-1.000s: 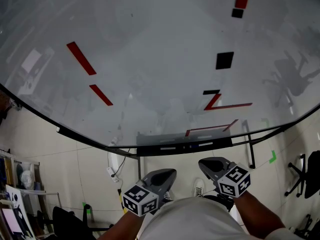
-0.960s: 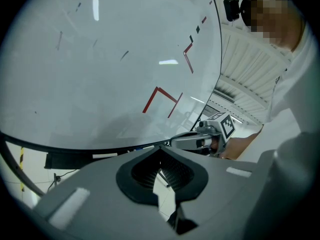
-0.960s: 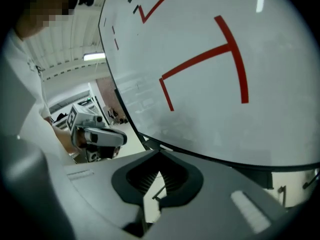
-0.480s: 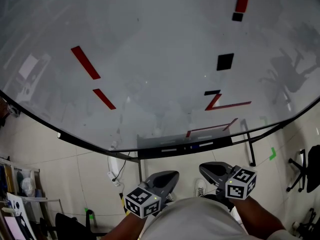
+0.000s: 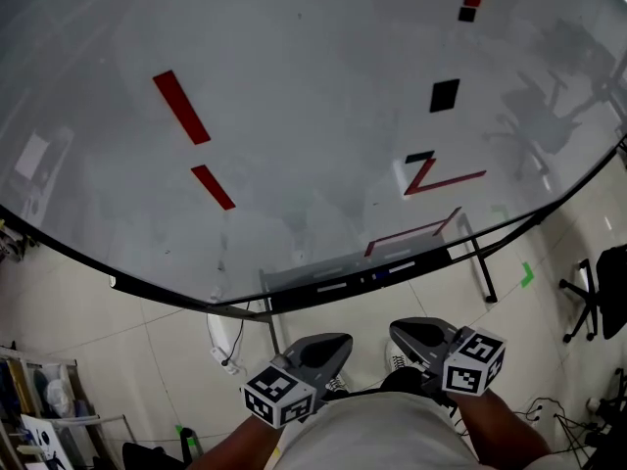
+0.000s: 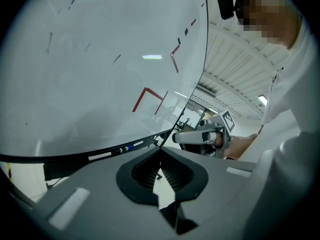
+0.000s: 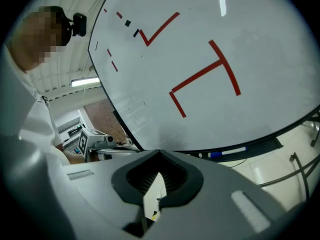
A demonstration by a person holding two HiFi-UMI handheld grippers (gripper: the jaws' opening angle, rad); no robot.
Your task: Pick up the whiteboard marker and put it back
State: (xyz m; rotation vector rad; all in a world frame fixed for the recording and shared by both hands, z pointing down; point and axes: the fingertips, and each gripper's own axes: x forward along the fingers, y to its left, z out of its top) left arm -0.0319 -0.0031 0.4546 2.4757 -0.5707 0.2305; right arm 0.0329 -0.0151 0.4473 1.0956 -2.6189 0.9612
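1. Nearest, found the left gripper [image 5: 340, 342] held low by the person's waist, and saw its jaws pressed together on nothing.
2. Beside it, found the right gripper [image 5: 396, 327] at much the same height, likewise closed up and empty, with only floor showing through the slit.
3. Further out, saw a whiteboard [image 5: 294, 116] marked with red strokes and black squares, well apart from both grippers.
4. Along its lower edge, made out a dark tray [image 5: 284, 299] holding the whiteboard marker [image 5: 377, 276], blue at one end and lying flat, with pale sticks [image 5: 330, 287] on either side.
5. Judged the task either not yet begun or already finished, and could not tell which from a marker resting in the tray and two empty grippers.
6. If unstarted, left everything to do: reach, grip, lift, return.
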